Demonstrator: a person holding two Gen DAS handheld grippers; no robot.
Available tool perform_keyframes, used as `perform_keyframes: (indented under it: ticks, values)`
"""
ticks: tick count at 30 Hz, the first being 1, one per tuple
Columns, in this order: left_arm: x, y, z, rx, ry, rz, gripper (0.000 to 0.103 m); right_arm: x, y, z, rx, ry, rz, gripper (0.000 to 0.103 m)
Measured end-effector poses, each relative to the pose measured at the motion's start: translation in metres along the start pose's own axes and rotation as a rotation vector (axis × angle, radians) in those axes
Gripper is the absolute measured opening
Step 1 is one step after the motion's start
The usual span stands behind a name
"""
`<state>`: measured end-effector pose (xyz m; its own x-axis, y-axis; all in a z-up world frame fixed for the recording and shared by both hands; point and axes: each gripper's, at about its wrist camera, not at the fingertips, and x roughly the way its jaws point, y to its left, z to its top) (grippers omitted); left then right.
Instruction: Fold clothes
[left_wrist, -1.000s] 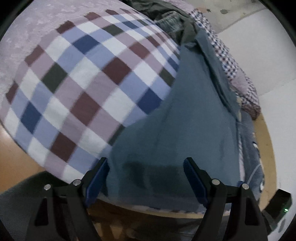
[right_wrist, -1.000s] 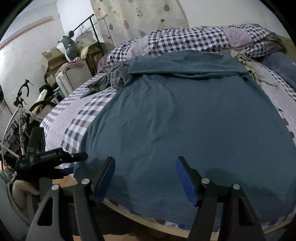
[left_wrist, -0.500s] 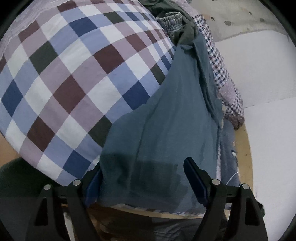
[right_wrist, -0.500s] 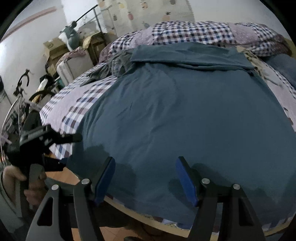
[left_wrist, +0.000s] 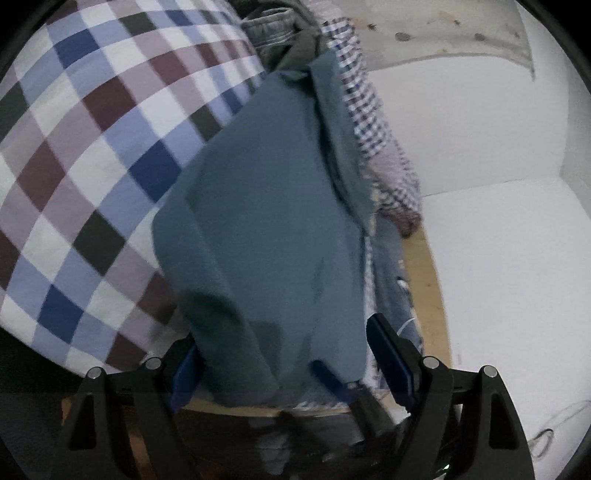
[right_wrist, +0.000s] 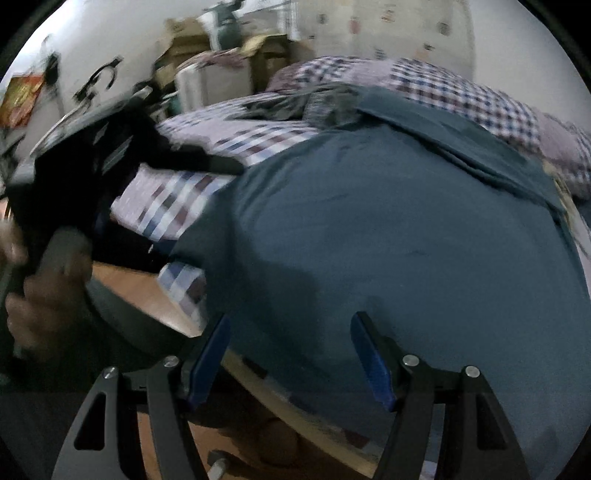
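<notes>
- Left gripper (left_wrist: 286, 354), black frame with blue pads: jaws spread wide at 6 o'clock of the left wrist view. The near hem of the large teal-blue cloth garment (left_wrist: 266, 206) droops down between the pads, lifted off the bed edge and rumpled. Cloth lies against the left pad; whether it is pinched, I cannot tell.
- Right gripper (right_wrist: 291, 354), same build: jaws spread apart at 6 o'clock of the right wrist view, tips at the garment's near hem, which overhangs the bed edge. No cloth is held between the pads.
- Teal-blue garment (right_wrist: 388, 229) lies spread flat over the bed and fills the right wrist view from centre to 3 o'clock. One part is folded over at its far end, towards 1 o'clock.
- Checked bedsheet of white, blue, lilac and maroon squares (left_wrist: 81, 147): under the garment, bare from 8 to 11 o'clock in the left wrist view.
- Pale wooden bed frame (left_wrist: 428, 280): a strip at 4 o'clock in the left wrist view, beside the mattress.
- A person's hand (right_wrist: 40, 295) at 9 o'clock in the right wrist view, blurred, grips the left tool's handle.
- Small-check plaid quilt (right_wrist: 461, 92): bunched beyond the garment, 12 to 2 o'clock.
- Dark crumpled clothes (left_wrist: 295, 40): far end of the bed, 12 o'clock in the left wrist view.
- White wall (left_wrist: 480, 147): behind, 1 to 4 o'clock.
</notes>
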<state>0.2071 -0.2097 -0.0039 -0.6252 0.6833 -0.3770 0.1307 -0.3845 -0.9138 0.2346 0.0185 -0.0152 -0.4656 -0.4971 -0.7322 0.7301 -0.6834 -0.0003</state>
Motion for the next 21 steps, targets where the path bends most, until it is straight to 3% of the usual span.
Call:
perform_keyframes:
  ticks: [8, 15, 21]
  values:
    - [-0.011, 0.008, 0.010, -0.073, -0.033, -0.093, 0.085, 0.020, 0.028, 0.008, -0.094, -0.012, 0.038, 0.071]
    - [-0.028, 0.019, 0.012, -0.144, -0.094, -0.189, 0.085, 0.046, 0.032, 0.015, -0.094, 0.008, 0.024, 0.069]
    - [-0.032, 0.022, 0.015, -0.171, -0.129, -0.222, 0.085, 0.057, 0.035, 0.023, -0.104, -0.016, -0.001, 0.067]
